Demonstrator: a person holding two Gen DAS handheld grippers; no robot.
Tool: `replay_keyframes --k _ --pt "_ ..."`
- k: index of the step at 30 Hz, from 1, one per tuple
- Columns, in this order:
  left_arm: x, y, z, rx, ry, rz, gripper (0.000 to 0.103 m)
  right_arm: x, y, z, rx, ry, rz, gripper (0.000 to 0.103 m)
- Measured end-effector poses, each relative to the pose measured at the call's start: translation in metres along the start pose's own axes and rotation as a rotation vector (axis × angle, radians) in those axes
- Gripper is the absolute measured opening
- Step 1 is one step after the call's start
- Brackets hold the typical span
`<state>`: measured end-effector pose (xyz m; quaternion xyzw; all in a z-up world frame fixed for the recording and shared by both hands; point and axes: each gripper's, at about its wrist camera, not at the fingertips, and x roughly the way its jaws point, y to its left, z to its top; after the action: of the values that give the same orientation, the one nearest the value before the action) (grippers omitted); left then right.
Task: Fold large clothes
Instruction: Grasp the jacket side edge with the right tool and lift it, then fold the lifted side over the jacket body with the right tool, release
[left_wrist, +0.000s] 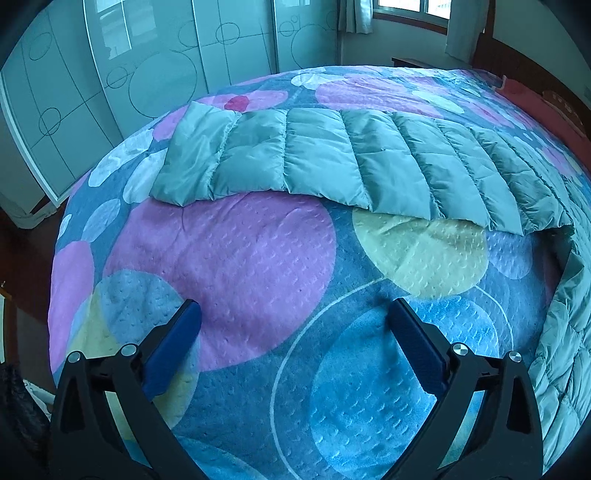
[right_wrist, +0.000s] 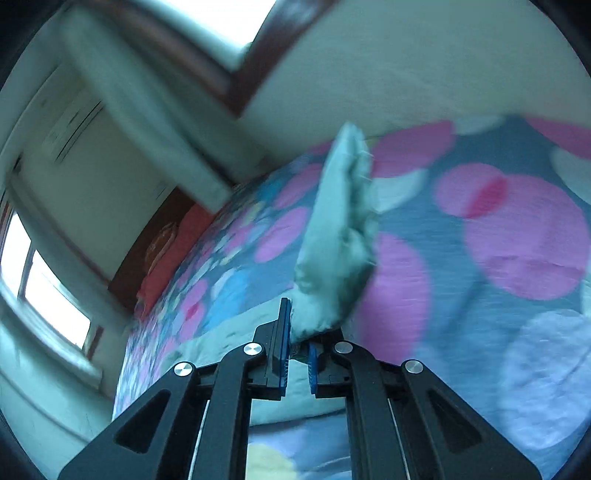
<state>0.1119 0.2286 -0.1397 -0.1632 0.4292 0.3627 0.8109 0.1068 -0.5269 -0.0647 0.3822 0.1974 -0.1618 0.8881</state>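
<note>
From the left wrist, the left tongs (left_wrist: 293, 308) gape wide and empty above the circle-patterned bed (left_wrist: 258, 258), while the quilted grey-green jacket (left_wrist: 332, 162) lies spread across it farther off. From the right wrist, blurred, the right tongs (right_wrist: 297, 341) are clamped on a raised jacket corner (right_wrist: 336, 236).

- The left gripper (left_wrist: 293, 314) has black triangular arms, blue ribbed finger pads and round silver screws.
- The right gripper (right_wrist: 297, 354) matches: black frame, blue pads, silver screws.
</note>
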Motion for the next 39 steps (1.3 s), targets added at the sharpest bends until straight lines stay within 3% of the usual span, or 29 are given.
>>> replay_keyframes --k 9,14,21,28,31,33,35,39 --pt "0.003 0.001 0.0 -0.007 -0.019 -0.007 0.101 0.046 0.165 -0.071 -0.331 0.186 0.222 0.005" --pt "0.004 0.001 -0.001 -0.007 -0.026 -0.005 0.101 0.07 0.227 -0.127 -0.459 0.31 0.322 0.005" --pt "0.004 0.001 -0.002 -0.01 -0.03 -0.007 0.101 0.09 0.293 -0.212 -0.6 0.505 0.394 0.005" --pt "0.004 0.0 -0.001 -0.01 -0.031 -0.007 0.101 0.119 0.304 -0.272 -0.7 0.686 0.366 0.005" --pt "0.004 0.0 -0.001 -0.009 -0.031 -0.006 0.101 0.124 0.301 -0.285 -0.71 0.734 0.356 0.011" --pt "0.004 0.0 -0.001 -0.009 -0.031 -0.005 0.101 0.121 0.3 -0.284 -0.702 0.745 0.382 0.022" --pt "0.004 0.0 -0.002 -0.01 -0.031 -0.006 0.101 0.114 0.301 -0.282 -0.688 0.764 0.426 0.048" --pt "0.004 0.0 -0.002 -0.01 -0.03 -0.006 0.101 0.085 0.297 -0.257 -0.685 0.723 0.489 0.049"
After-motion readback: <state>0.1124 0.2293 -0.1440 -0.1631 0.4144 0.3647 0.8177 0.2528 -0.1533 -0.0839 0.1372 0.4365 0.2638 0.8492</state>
